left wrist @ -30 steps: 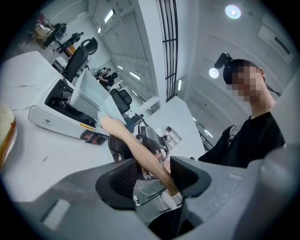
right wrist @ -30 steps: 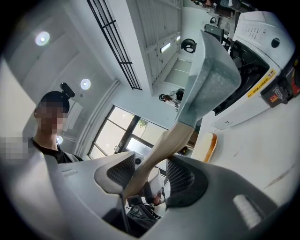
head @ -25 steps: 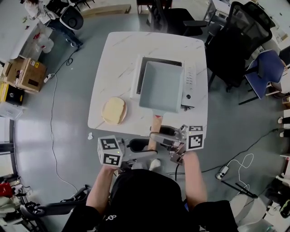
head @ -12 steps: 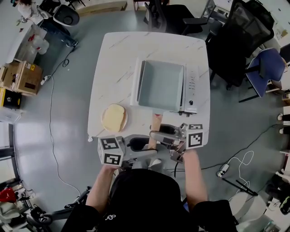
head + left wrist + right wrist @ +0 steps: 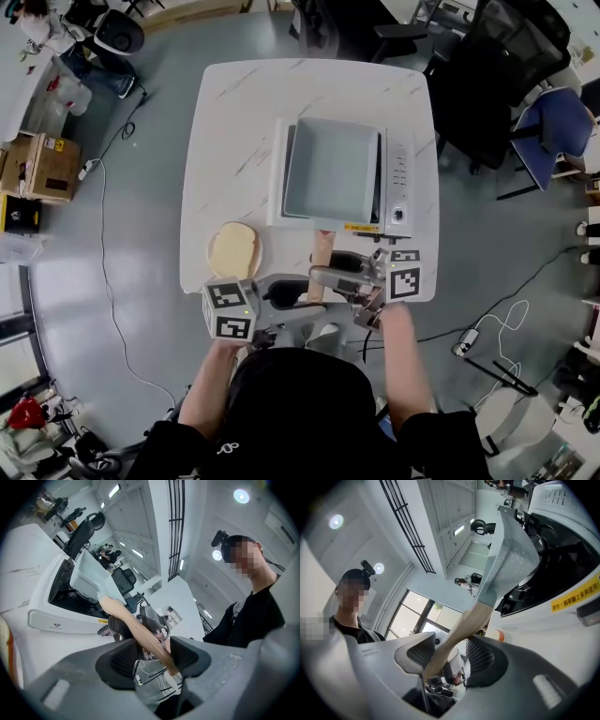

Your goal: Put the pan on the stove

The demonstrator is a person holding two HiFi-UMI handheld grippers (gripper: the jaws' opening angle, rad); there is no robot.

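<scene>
A grey office floor, with a black chair (image 5: pixel 487 75) beyond the stove (image 5: pixel 398 178), surrounds a white marble surface (image 5: pixel 234 122). The white stove stands on the surface. The square grey pan (image 5: pixel 333 169) lies over the stove's burner well, but I cannot tell whether it rests there. Its wooden handle (image 5: pixel 322 248) sticks out past the stove's front edge. Just in front of the stove, the left gripper (image 5: pixel 154 656) and the right gripper (image 5: pixel 445 656) come in from opposite sides. Each one's jaws stand fairly wide and clamp the handle, which crosses them at a slant. A slice of bread (image 5: pixel 234 250) lies at the stove's front left.
</scene>
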